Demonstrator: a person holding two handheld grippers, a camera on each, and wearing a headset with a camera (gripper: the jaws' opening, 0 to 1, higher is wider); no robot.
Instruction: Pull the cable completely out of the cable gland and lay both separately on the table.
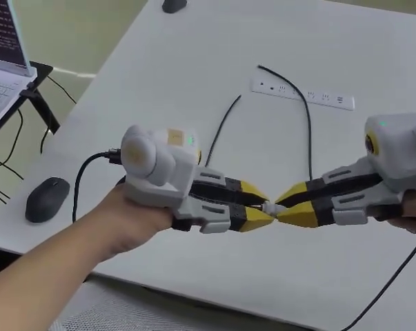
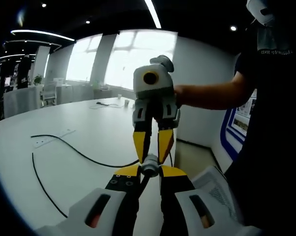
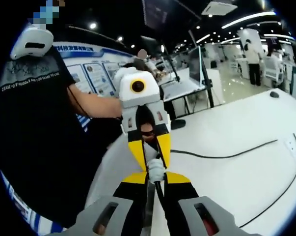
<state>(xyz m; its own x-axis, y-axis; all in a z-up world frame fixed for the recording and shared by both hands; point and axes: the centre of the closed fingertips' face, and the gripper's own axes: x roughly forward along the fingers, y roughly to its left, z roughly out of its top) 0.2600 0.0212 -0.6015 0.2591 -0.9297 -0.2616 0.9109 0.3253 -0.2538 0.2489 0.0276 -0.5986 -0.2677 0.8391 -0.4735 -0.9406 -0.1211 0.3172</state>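
1. White counter (image 1: 194,69) stretched out below both tools. A white power strip (image 1: 303,93) and thin loose black leads (image 1: 221,127) lay on it beyond the tips, well apart from them.
2. Above the near edge of that counter, the left hand-held gripper (image 1: 261,207) and the right hand-held gripper (image 1: 285,205) met tip to tip, raised off the surface.
3. At the very tips of the left hand-held gripper sat the small pale grey cable gland (image 2: 150,166), seen end-on in the left gripper view, with those jaws closed on it.
4. From the gland a short black cable (image 3: 159,188) ran back between the jaws of the right hand-held gripper, which appeared clamped on it just behind the gland.
5. Gland and cable shared one long axis, lying along the line joining the two tools, so each part was straight ahead of the tool holding it.
6. By my reading the cable was not yet out. The pull would call for drawing the right tool straight back along that axis, since a sideways tilt could bind the cable in the gland.
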